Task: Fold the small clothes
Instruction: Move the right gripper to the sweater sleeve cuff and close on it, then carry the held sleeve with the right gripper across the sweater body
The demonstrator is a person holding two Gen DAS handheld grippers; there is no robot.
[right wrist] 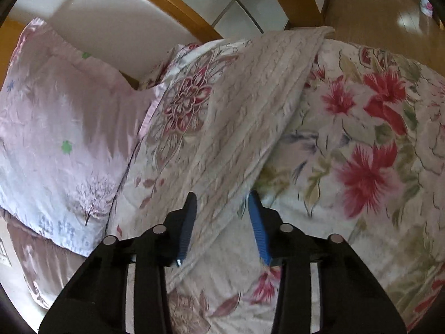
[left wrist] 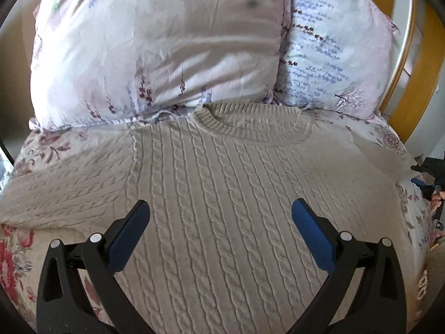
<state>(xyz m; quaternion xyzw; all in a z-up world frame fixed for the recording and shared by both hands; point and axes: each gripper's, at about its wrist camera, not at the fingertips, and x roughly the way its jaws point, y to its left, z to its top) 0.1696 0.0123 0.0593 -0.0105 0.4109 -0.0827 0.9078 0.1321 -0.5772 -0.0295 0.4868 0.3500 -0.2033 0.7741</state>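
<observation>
A beige cable-knit sweater (left wrist: 222,194) lies spread flat on the bed, front up, its ribbed round collar (left wrist: 250,125) toward the pillows and its body running down toward the left gripper (left wrist: 221,208). That gripper hangs over the sweater's chest with its blue-padded fingers (left wrist: 130,231) spread wide, nothing between them. One sleeve reaches out to the left over the floral quilt (left wrist: 16,261).

Two pillows stand just past the collar: a pinkish one (left wrist: 155,50) with small green clover marks and lavender sprigs, and beside it a paler one (left wrist: 333,55) printed with rows of blue and dark marks that could be script, though they are too blurred for me to read. I can make out no brand tag on the sweater.

From the right wrist view, the sweater's other sleeve (right wrist: 250,105) stretches away across the red-flowered quilt (right wrist: 361,167) to the far edge of the bed. The right gripper (right wrist: 222,200) sits low over the near part of this sleeve, its fingers (right wrist: 258,231) partly apart and straddling the knit, not closed on it. Behind are an orange wooden bed frame (right wrist: 172,2) and a wood floor (right wrist: 375,14).
</observation>
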